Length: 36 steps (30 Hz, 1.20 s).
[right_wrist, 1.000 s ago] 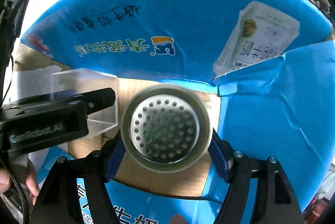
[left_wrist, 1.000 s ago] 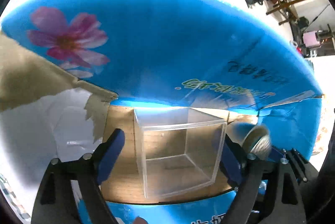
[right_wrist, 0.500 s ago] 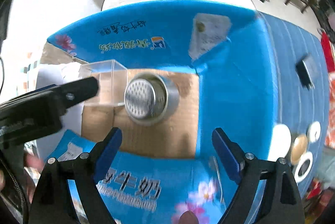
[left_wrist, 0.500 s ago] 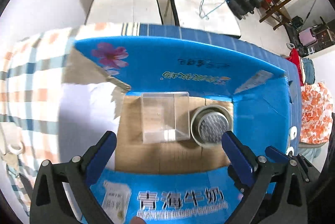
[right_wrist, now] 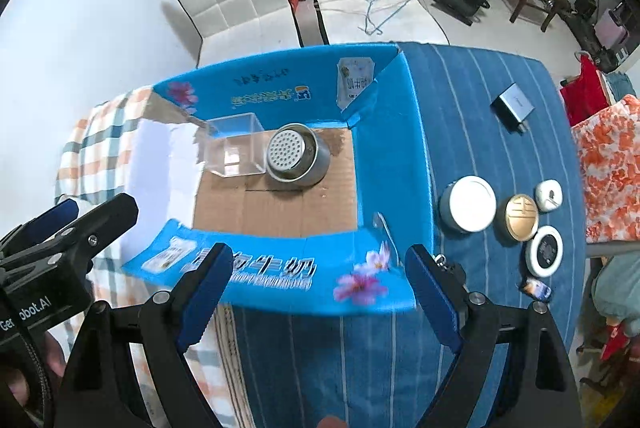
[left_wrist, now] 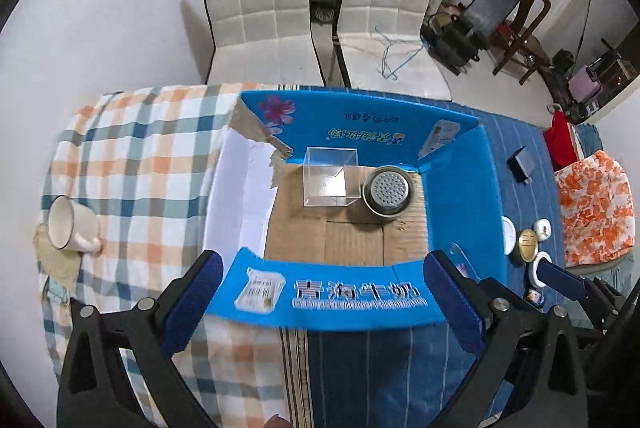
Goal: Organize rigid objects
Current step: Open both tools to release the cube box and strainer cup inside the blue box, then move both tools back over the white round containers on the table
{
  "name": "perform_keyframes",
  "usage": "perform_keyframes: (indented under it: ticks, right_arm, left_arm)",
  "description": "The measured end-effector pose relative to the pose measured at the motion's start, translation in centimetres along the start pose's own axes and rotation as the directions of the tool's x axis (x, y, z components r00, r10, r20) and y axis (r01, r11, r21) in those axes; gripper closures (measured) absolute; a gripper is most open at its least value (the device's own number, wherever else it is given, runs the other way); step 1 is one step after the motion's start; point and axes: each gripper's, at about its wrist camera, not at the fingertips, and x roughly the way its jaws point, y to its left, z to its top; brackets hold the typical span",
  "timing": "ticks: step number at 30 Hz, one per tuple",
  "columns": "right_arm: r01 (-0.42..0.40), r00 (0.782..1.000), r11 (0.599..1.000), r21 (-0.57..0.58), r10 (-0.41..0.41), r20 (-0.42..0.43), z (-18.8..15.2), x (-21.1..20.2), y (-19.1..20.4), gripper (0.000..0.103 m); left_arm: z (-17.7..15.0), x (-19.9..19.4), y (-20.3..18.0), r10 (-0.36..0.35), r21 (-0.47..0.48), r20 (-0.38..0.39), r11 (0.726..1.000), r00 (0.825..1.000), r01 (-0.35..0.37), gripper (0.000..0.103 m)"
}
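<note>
Left wrist: clear box (left_wrist: 329, 177), strainer (left_wrist: 388, 190) beyond both empty, spread tools (left_wrist: 322, 306).

We count one blue carton (right_wrist: 392, 148), one clear box (right_wrist: 234, 148), one metal strainer cup (right_wrist: 296, 158), one mug (left_wrist: 70, 226), four round tins (right_wrist: 472, 204), one charger (right_wrist: 513, 106), two chairs (left_wrist: 260, 16).

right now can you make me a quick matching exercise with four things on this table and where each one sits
Things:
1. clear box
2. metal strainer
3. white mug
4. grey charger

Places:
A. on its side on the checked cloth
B. in the cardboard box, by the right wall
C. on the blue striped cloth, outside the box
D. in the cardboard box, left of the strainer

Pairs: 1-D, 2-B, 3-A, 4-C
</note>
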Motion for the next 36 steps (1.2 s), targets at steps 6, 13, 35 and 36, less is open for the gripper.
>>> perform_keyframes:
  ticks: [6,13,35,36]
  right_arm:
    - [-0.016,0.999,0.999,-0.042,0.018,0.044,-2.7,-5.6,0.2,0.013]
    - [-0.063,0.993,0.995,-0.076,0.07,0.09,-4.4,-10.0,-1.0,0.013]
    - [0.146,0.986,0.907,0.394,-0.102,-0.131,-5.0,1.4,-35.0,0.013]
    - [0.147,0.985,0.904,0.401,-0.095,-0.147,-5.1,2.5,-35.8,0.013]
  left_arm:
    - [-2.0,-4.2,-1.3,0.009,0.003,0.042,1.0,0.999,-0.009,0.0]
    - [-3.2,-7.0,-3.3,0.019,-0.002,0.083,1.0,0.996,-0.019,0.0]
    - [1.6,15.7,-33.6,0.07,0.447,-0.198,0.894,0.978,0.026,0.0]
    - [1.5,17.2,-34.0,0.082,0.445,-0.227,0.895,0.971,0.029,0.0]
